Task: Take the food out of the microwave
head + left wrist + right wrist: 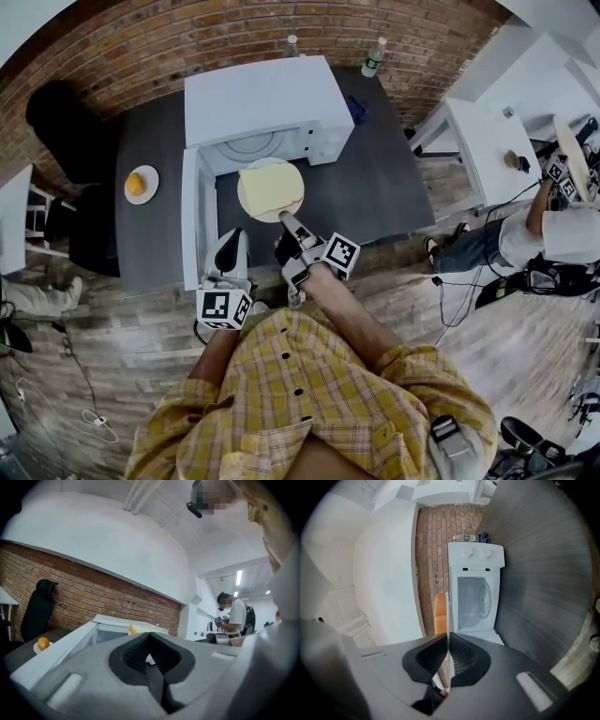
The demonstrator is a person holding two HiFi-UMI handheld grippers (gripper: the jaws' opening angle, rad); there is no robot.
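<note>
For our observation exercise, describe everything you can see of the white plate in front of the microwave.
The plate is round, white and thin, and looks smooth like ceramic. A pale yellow square slab of food covers most of it. It is outside the open microwave, over the dark table. The right gripper pinches its near rim, jaws shut on it.

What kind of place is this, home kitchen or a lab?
Probably an office or lab workspace, not a home kitchen. The white microwave stands on a dark table by a brick wall, with a white desk beside it and cables trailing across the wood floor.
</note>
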